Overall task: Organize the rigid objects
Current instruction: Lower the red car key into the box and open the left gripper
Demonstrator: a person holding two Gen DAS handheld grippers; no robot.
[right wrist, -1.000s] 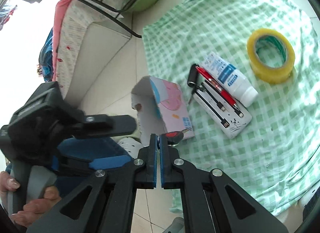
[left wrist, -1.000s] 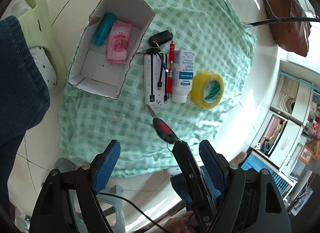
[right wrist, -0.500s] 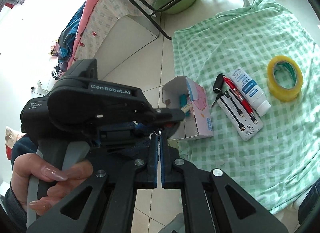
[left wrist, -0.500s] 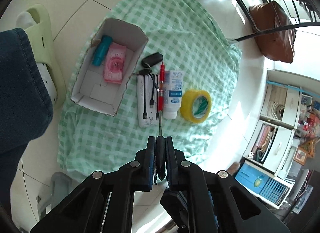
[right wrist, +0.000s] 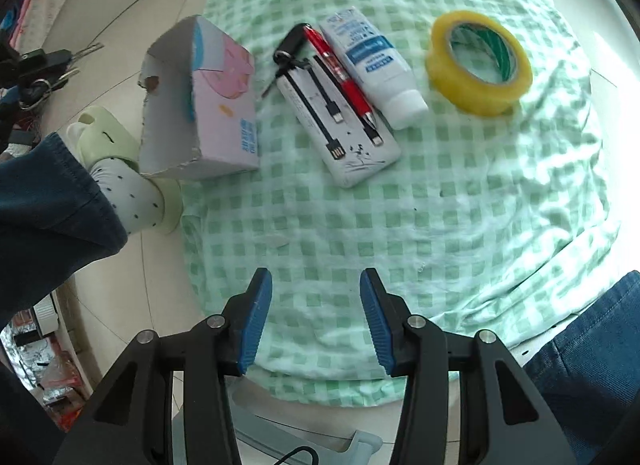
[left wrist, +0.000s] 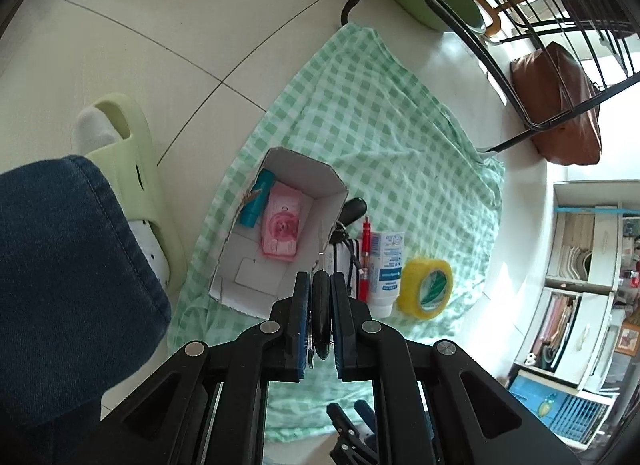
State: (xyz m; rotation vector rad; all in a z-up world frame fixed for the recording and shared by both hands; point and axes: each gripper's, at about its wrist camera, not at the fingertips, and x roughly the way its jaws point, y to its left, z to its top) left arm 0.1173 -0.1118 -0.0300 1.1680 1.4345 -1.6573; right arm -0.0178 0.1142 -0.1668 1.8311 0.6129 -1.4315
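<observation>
In the left wrist view, the cut-open cardboard box (left wrist: 280, 233) is seen near the left edge of the green checked cloth (left wrist: 384, 121), which is spread on the tiled floor. Two things are already lodged in it: a teal tube (left wrist: 256, 203) and, beside it, a pink compact case (left wrist: 282, 227). The left hand-held gripper (left wrist: 320, 317) is pressed together on a dark key fob (left wrist: 320, 313) with a metal ring beneath it, held above the box's near end; judged from this, the fob is about to be placed inside.

To the right of the box, still on the cloth, a row remains to be sorted: a black car key (right wrist: 294, 39), a white power bank (right wrist: 340, 121) with its short cables, a red pen (right wrist: 340, 71), a white squeeze tube (right wrist: 374, 63) and a roll of yellow tape (right wrist: 478, 63), set close together, the tape slightly apart.

The right hand-held gripper (right wrist: 316, 321) has just been opening; its jaws are spread with nothing between them, above the cloth's near edge. Roughly a third of the sorting appears done.
</observation>
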